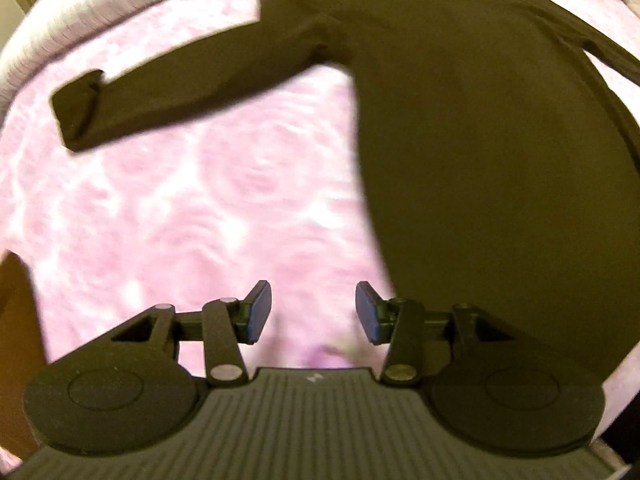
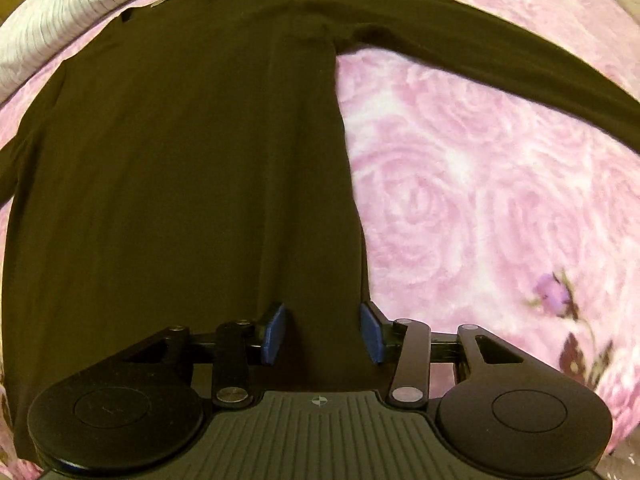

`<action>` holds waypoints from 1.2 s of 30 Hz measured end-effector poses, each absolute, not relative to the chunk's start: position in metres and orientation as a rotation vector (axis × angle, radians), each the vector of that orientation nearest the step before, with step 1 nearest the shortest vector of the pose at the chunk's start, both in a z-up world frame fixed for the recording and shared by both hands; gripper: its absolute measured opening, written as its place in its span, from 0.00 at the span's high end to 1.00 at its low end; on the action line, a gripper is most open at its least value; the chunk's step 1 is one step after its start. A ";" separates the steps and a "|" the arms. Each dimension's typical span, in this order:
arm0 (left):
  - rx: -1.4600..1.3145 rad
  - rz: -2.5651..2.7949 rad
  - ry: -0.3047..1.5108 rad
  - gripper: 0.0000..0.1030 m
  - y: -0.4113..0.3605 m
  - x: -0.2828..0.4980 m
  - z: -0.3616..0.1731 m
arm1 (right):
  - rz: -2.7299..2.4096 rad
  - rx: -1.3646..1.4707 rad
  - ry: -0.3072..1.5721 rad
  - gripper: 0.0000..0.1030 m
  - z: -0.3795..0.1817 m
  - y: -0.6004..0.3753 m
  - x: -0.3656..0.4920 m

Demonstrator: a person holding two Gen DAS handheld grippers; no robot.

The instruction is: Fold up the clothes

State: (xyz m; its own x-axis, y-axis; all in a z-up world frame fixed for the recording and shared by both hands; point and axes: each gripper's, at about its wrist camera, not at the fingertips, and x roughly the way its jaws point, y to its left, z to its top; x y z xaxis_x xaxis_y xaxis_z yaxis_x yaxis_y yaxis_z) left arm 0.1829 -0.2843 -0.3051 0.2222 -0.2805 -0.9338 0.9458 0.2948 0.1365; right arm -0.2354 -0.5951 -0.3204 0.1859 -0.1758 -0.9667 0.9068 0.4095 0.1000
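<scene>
Left wrist view shows a dark shirt (image 1: 480,140) spread flat on a pink rose bedspread (image 1: 180,200), one sleeve reaching to the upper left; the left gripper (image 1: 314,312) hangs over bare bedspread, fingers apart and empty. Right wrist view puts the right gripper (image 2: 323,334) over the shirt's right edge, fingers apart, gripping nothing.

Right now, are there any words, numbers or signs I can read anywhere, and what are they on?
No words or numbers can be read.
Small white mark on the left claw body: too blurred to read.
Small round crosshair sign on the right claw body: a symbol, no letters.
Pale neck label on the dark shirt: too blurred to read.
</scene>
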 end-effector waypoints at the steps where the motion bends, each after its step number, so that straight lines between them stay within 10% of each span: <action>1: 0.874 -1.001 0.952 0.60 -0.283 0.192 -0.302 | -0.901 0.822 1.116 0.56 -0.317 -0.594 -0.233; 19: 0.997 -0.830 0.740 0.40 -0.312 0.320 -0.249 | -0.655 0.713 1.101 0.55 -0.294 -0.563 -0.165; 32: 0.848 -0.916 0.859 0.34 -0.383 0.530 -0.313 | -0.782 0.781 1.022 0.54 -0.290 -0.491 -0.023; 35: 0.770 -0.950 0.945 0.62 -0.388 0.564 -0.330 | -0.773 0.791 1.036 0.54 -0.295 -0.469 0.014; 36: 0.719 -0.978 0.984 0.90 -0.385 0.572 -0.332 | -0.762 0.786 1.036 0.54 -0.295 -0.464 0.024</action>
State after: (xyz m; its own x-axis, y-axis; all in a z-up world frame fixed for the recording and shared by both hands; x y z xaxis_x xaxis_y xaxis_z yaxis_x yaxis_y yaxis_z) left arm 0.5722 -0.3853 -0.3318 0.2187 -0.3386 -0.9152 0.9131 0.4019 0.0695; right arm 0.0239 -0.4638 -0.2949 0.3182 -0.1689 -0.9328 0.8401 0.5062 0.1949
